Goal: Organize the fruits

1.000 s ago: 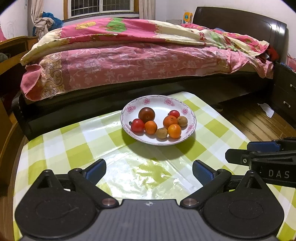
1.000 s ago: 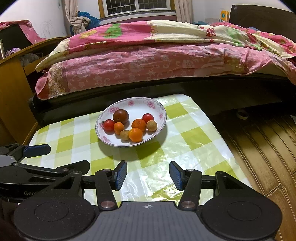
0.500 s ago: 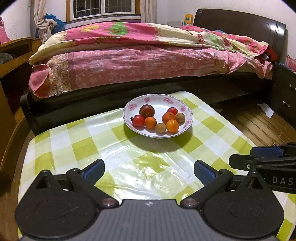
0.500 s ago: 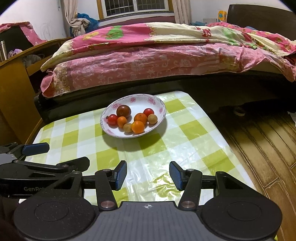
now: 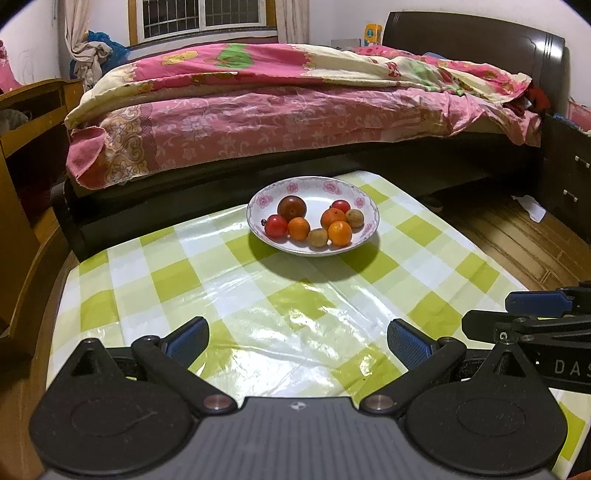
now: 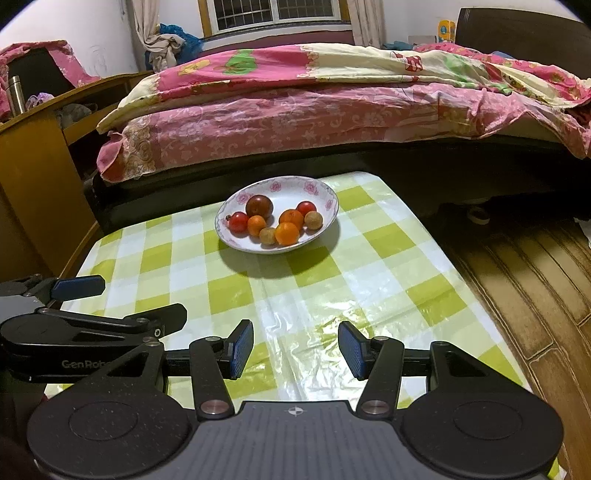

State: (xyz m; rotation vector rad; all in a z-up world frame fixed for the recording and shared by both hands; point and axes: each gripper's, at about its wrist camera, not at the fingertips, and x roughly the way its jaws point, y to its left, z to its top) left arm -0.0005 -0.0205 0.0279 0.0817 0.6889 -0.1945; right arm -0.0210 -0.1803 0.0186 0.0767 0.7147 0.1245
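Left claw (image 5: 297, 341): two blue-padded fingers spread wide apart, holding nothing, over the near part of the tabletop.
Right claw (image 6: 295, 349): two fingers apart with a narrower gap, also holding nothing, over the near edge of the tabletop; it shows from the side at the right edge of the left wrist view.
Tabletop (image 5: 207, 288): one, covered in a glossy green-and-white checked cloth with glare in the middle.
Bowl (image 5: 365, 230): one, white with pink flowers on the rim, standing toward the far end of the tabletop, well apart from both claws.
Fruits: eight in all, every one inside the bowl.
Oranges (image 5: 340, 233): three, one at the front right, one just behind it, one smaller to the left.
Red tomatoes (image 5: 276, 226): two, one at the left edge of the group, one at the back right.
Brown round fruits (image 5: 317, 237): two small ones, one at the front between two oranges, one at the right.
Dark red fruit (image 5: 291, 207): one, the largest, at the back left.
Floor (image 6: 535, 266): wooden boards to the right of the tabletop.
Bed (image 5: 295, 110): one, beyond the tabletop, with pink floral bedding and a dark headboard.
Window (image 6: 277, 13): one, barred, on the far wall.
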